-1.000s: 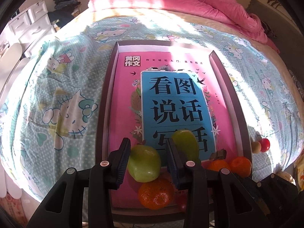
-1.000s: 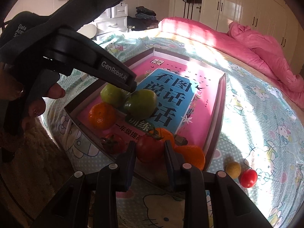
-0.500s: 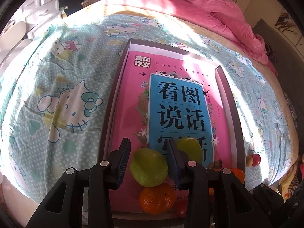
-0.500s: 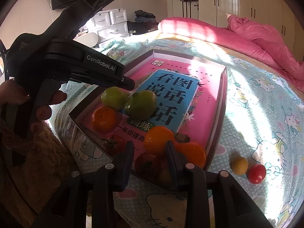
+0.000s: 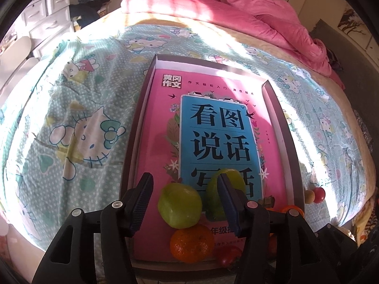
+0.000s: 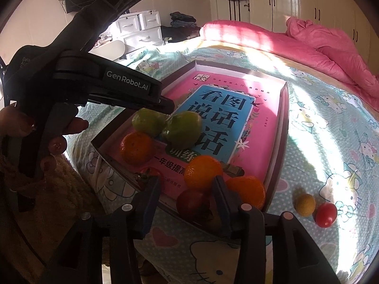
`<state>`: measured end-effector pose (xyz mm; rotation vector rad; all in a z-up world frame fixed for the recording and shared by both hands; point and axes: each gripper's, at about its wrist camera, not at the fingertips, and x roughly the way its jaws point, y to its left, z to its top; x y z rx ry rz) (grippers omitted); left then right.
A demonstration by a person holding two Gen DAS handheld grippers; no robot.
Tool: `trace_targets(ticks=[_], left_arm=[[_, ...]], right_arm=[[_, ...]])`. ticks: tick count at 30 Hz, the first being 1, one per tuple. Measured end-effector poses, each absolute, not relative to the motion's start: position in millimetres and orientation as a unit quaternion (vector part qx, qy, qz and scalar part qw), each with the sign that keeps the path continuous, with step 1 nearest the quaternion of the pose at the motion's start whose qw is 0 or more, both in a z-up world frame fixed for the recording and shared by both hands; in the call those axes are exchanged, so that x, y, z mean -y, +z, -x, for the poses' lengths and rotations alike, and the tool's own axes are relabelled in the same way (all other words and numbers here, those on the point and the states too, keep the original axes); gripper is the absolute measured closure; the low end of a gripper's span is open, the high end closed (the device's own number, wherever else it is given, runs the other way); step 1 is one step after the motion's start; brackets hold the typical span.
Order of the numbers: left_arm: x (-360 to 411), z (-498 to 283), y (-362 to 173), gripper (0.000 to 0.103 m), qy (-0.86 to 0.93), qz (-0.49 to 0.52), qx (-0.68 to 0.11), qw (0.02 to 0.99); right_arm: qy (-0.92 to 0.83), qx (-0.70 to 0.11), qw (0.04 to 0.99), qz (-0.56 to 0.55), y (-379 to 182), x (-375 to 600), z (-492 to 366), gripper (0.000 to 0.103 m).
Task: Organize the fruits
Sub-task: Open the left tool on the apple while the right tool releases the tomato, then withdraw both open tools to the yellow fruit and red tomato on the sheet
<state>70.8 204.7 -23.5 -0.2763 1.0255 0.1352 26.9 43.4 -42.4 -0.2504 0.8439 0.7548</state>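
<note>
A shallow dark box (image 5: 132, 142) (image 6: 277, 161) with a pink and blue book (image 5: 213, 127) in it lies on the bed. My left gripper (image 5: 184, 201) has its jaws opening around a green fruit (image 5: 180, 208) that rests on the book with gaps on both sides. A second green fruit (image 5: 231, 177) sits behind the right finger, and an orange (image 5: 191, 243) lies nearer. My right gripper (image 6: 187, 203) has its jaws opening around a dark red fruit (image 6: 193, 201) in the box's near corner, untouched. Oranges (image 6: 203, 172) (image 6: 246, 191) lie beside it.
Outside the box on the cartoon-print sheet (image 6: 331, 142) lie a small yellowish fruit (image 6: 305, 204) and a red tomato (image 6: 326, 214). A pink quilt (image 5: 272, 16) covers the bed's far end. White drawers (image 6: 142, 30) stand beyond. A hand (image 6: 59, 142) holds the left gripper.
Both grippers' jaws have spread. The left has let go of the green fruit on the book; the right has let go of the dark red fruit, which now sits lower in the box.
</note>
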Motion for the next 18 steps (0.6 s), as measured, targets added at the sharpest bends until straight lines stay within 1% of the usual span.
trace_targets(ticks=[4,6,8,10,18], left_arm=[[-203.3,-70.5,-18.6,0.037,0.067,0.128,-0.483,0.863],[-205.6,-70.2,-16.3,0.035,0.070,0.135,-0.480,0.864],[-208.1,-69.5,-13.6,0.034,0.070,0.143,-0.474,0.866],[-208.7,-68.4,-9.9,0.031,0.075,0.142,-0.468,0.869],[-211.6,-64.8,-2.0,0.026,0.088,0.154,-0.452,0.874]], right_arm=[[0.358,-0.399,0.837,0.111,-41.0,-39.4,-26.7,0.055],[0.357,-0.397,0.838,0.111,-39.4,-39.8,-25.9,0.052],[0.357,-0.390,0.841,0.114,-37.7,-39.9,-22.7,0.046],[0.357,-0.383,0.844,0.117,-35.7,-39.7,-20.4,0.042],[0.364,-0.375,0.847,0.101,-27.2,-35.7,-18.7,0.041]])
